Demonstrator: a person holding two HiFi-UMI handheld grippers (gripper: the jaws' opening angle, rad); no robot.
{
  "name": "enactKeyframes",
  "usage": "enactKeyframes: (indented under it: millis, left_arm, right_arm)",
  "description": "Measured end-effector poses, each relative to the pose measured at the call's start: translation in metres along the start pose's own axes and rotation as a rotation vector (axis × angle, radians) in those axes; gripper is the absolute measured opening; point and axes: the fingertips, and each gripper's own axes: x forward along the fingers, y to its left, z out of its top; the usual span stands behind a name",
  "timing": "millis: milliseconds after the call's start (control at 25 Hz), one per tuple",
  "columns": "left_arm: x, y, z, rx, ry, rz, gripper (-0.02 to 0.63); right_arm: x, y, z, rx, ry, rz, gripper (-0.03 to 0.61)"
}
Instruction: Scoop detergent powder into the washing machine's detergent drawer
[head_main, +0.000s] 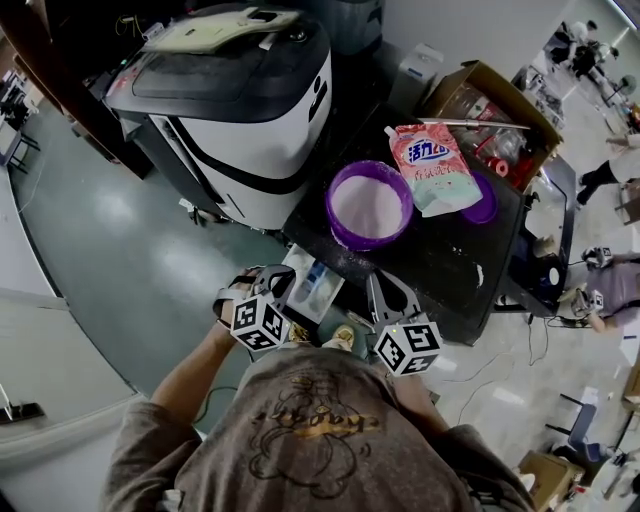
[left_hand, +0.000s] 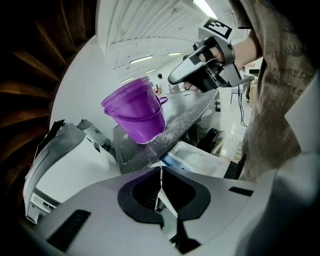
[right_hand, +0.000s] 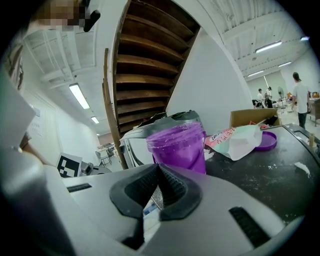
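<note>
My head view is dim and bluish, with soft glare patches on the floor (head_main: 110, 215). Ceiling strip lights (right_hand: 80, 96) brighten both gripper views, which bend strongly toward dark, vignetted edges.

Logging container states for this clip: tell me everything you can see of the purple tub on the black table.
The purple tub is round, translucent plastic, wider at the rim than the base, with a small tab at one side. It stands upright and lidless on the black table, holding white powder. Powder dusts its wall and lies scattered round its base. A detergent pouch lies close beside it.
</note>
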Motion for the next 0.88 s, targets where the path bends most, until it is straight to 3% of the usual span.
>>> enactKeyframes:
  millis: [240,880]
  left_arm:
    - [0.000,0.004,-0.002,-0.016,-0.023,-0.009,0.025]
    - [-0.007,0.020,-0.005,-0.213,-0.122,-0.041,0.025]
  right_arm:
    - [-0.006,0.001,-0.001,0.010,-0.010,-0.053,0.002]
    - [-0.017,0.012,0.001,-0.011,-0.041,-0.157,0.002]
